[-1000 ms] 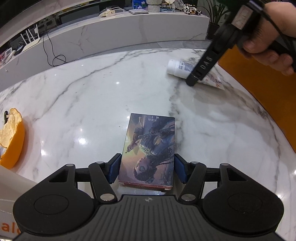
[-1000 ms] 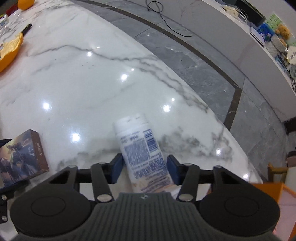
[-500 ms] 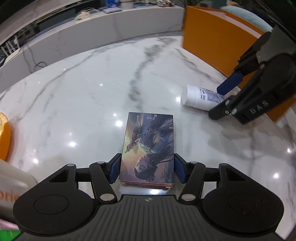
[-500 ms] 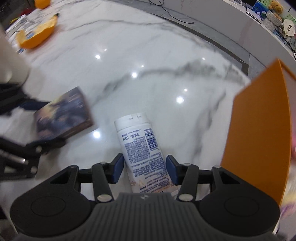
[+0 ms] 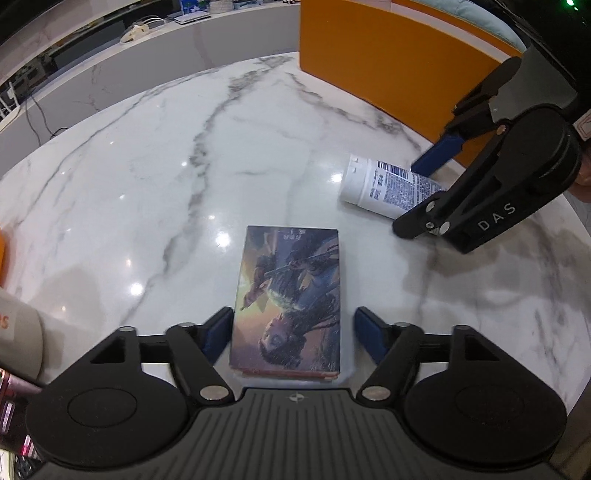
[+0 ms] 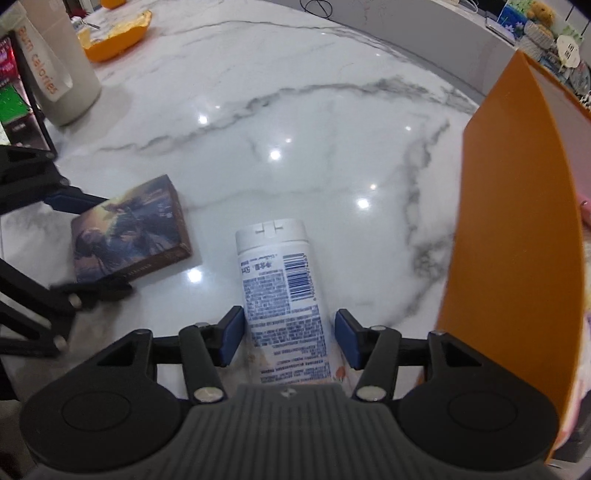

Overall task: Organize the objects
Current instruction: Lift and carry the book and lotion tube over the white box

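A flat box with a painted figure on its cover lies on the marble table. My left gripper straddles its near end. The jaws are opening, and a gap shows beside the right pad. A white tube with blue print lies cap-away between the pads of my right gripper. Those jaws are opening too, with space on both sides. In the right wrist view the box sits left of the tube, with the left gripper around it. In the left wrist view the tube lies at the right under the right gripper.
A tall orange box stands at the table's right edge, close to the tube. A beige cup with orange lettering and an orange torn wrapper sit at the far left. A marble counter runs behind the table.
Both grippers carried their objects sideways toward the orange box, ending close together. Both sets of jaws, shut on the box and the tube before, have now spread apart.
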`<action>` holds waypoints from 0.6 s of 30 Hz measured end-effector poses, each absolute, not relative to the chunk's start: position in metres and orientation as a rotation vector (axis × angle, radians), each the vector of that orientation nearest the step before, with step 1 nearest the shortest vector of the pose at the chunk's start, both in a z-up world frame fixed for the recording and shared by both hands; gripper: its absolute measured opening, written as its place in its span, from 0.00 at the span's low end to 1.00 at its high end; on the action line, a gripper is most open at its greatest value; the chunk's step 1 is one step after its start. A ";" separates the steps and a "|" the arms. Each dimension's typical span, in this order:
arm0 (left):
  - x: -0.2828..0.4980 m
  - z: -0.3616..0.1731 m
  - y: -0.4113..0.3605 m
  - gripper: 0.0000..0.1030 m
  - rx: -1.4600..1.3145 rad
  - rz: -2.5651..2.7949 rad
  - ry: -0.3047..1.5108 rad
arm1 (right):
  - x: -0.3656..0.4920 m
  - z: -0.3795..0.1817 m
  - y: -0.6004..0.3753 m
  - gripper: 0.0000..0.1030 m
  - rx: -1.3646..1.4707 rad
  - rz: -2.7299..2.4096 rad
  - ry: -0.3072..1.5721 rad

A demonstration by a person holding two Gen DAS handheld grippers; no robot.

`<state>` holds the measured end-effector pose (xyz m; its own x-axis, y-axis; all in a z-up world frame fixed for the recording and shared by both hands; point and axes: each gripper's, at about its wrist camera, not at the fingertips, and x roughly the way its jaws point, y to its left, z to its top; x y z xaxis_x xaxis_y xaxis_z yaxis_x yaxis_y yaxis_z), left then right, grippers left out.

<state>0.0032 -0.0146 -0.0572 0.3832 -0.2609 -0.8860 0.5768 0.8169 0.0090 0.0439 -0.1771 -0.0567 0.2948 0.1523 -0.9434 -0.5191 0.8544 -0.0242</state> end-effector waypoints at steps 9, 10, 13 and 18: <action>0.012 -0.059 -0.024 0.84 0.328 -0.550 1.033 | 0.051 -0.056 -0.180 0.68 -0.322 0.466 1.168; 0.012 -0.058 -0.024 0.81 0.329 -0.549 1.033 | 0.051 -0.057 -0.179 0.68 -0.328 0.469 1.166; 0.013 -0.056 -0.022 0.69 0.330 -0.549 1.040 | 0.050 -0.057 -0.177 0.67 -0.334 0.473 1.164; 0.013 -0.055 -0.020 0.65 0.333 -0.536 1.042 | 0.048 -0.054 -0.176 0.49 -0.346 0.482 1.147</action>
